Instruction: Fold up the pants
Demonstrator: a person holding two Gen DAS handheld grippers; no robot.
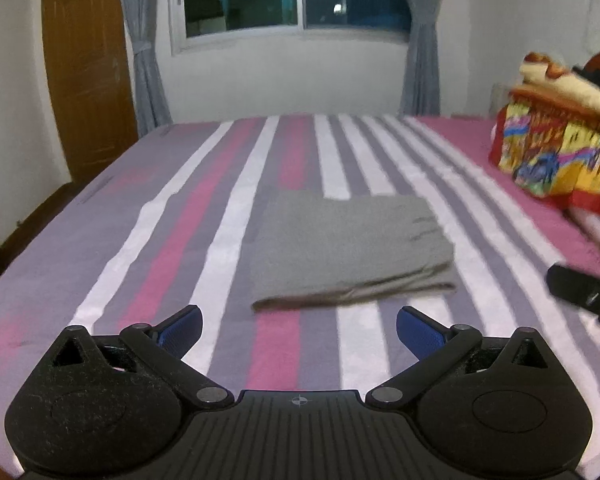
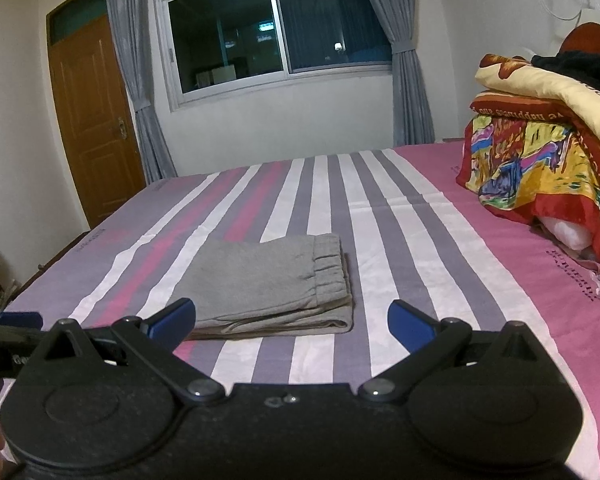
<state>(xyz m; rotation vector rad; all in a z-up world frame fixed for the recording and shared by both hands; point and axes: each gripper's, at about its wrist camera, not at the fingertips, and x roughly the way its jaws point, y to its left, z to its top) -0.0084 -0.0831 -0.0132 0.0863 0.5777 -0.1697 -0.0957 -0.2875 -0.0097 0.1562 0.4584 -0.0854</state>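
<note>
The grey pants (image 1: 348, 250) lie folded into a flat rectangle on the striped bed sheet (image 1: 172, 248). In the right wrist view the pants (image 2: 268, 284) show the elastic waistband on the right side. My left gripper (image 1: 299, 330) is open and empty, hovering just short of the pants' near edge. My right gripper (image 2: 291, 318) is open and empty, near the pants' near right corner. The right gripper also shows at the right edge of the left wrist view (image 1: 588, 296). The left gripper's blue fingertip (image 2: 20, 320) shows at the left edge of the right wrist view.
A pile of colourful folded blankets (image 2: 540, 160) sits on the pink part of the bed at the right, also in the left wrist view (image 1: 556, 140). A window with grey curtains (image 2: 260, 32) and a wooden door (image 2: 92, 120) are beyond the bed.
</note>
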